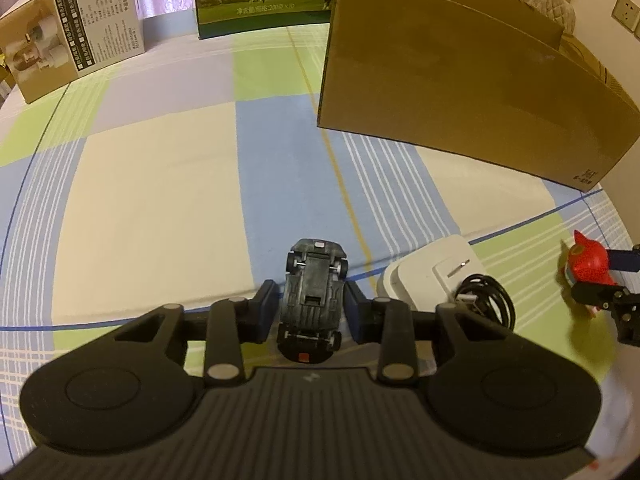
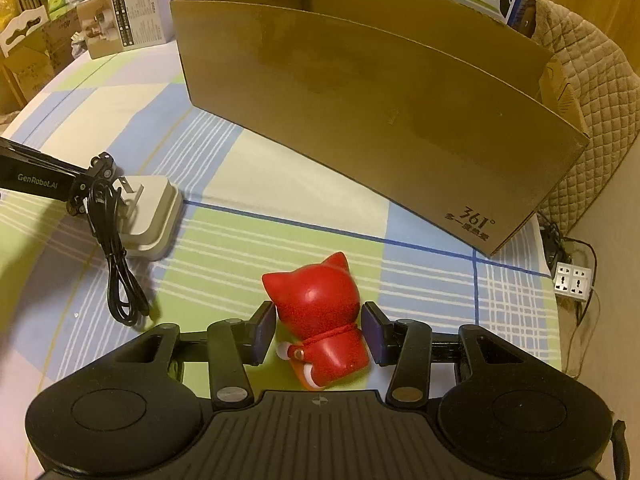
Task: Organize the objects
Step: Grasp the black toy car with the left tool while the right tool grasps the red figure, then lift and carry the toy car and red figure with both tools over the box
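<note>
The left gripper (image 1: 311, 312) pinches a small grey plastic toy car (image 1: 313, 298), belly-up, across its stiff, light flanks, near the open brown cardboard box (image 1: 460, 92); the right gripper (image 2: 318, 334) clamps a glossy red cat figurine (image 2: 320, 316), slippery-looking, at its waist

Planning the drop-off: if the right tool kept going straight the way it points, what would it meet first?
Probably the cardboard box: its near wall stands ahead of the right tool holding the red toy. Only checked cloth lies between, though depth is unclear.
</note>
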### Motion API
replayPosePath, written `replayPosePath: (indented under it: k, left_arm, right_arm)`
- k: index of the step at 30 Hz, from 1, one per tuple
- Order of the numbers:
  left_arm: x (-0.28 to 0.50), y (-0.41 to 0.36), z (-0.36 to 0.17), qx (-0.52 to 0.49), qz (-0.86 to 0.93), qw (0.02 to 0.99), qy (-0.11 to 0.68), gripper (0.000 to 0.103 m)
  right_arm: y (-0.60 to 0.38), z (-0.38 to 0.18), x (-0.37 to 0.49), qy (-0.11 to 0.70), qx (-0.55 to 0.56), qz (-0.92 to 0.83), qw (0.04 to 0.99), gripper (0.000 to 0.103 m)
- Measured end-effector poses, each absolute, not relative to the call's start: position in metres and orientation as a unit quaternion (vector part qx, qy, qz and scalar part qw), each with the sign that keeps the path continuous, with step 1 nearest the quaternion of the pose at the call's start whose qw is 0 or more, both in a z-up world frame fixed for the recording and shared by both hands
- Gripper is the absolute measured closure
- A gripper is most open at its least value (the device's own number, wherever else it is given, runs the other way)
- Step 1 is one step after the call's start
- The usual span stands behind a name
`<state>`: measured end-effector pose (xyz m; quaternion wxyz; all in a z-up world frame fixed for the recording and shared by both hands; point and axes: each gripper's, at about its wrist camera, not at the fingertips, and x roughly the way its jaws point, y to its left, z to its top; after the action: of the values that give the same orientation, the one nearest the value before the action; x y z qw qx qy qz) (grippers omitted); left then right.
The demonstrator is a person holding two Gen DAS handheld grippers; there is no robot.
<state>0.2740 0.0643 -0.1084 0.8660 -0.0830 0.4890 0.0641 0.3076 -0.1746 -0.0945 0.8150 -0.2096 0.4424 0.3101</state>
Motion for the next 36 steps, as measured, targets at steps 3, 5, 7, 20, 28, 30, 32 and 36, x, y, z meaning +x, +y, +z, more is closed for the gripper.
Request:
replayPosePath:
  k: [3, 5, 7, 20, 28, 30, 32, 36]
  left_arm:
    - [0.273, 0.067, -0.108, -0.094, 0.067, 0.865, 0.488, 0.077]
    - [0.274, 0.067, -0.108, -0.096, 0.070, 0.863, 0.490, 0.077]
    - [0.274, 0.066, -0.107, -0.095, 0.071, 0.862, 0.492, 0.077]
    - [0.272, 0.063, -0.099, -0.098, 0.075, 0.862, 0.491, 0.077]
    - [0.267, 0.062, -0.087, -0.096, 0.076, 0.866, 0.485, 0.077]
    - [0.266, 0.061, -0.082, -0.096, 0.076, 0.868, 0.482, 0.077]
    - [0.264, 0.061, -0.077, -0.094, 0.076, 0.870, 0.478, 0.077]
    - [0.262, 0.059, -0.068, -0.094, 0.074, 0.875, 0.470, 0.077]
  right_arm:
    - [-0.174, -0.095, 0.308, 0.441, -0.211, 0.312, 0.815, 0.060]
    - [-0.174, -0.096, 0.309, 0.439, -0.209, 0.314, 0.816, 0.060]
    - [-0.175, -0.096, 0.309, 0.439, -0.204, 0.313, 0.817, 0.060]
    - [-0.180, -0.092, 0.305, 0.437, -0.185, 0.317, 0.821, 0.061]
    - [-0.183, -0.082, 0.300, 0.432, -0.172, 0.323, 0.824, 0.061]
    - [-0.184, -0.078, 0.300, 0.430, -0.165, 0.326, 0.826, 0.061]
    - [-0.186, -0.074, 0.299, 0.424, -0.156, 0.328, 0.829, 0.061]
    - [-0.189, -0.065, 0.298, 0.414, -0.135, 0.334, 0.836, 0.061]
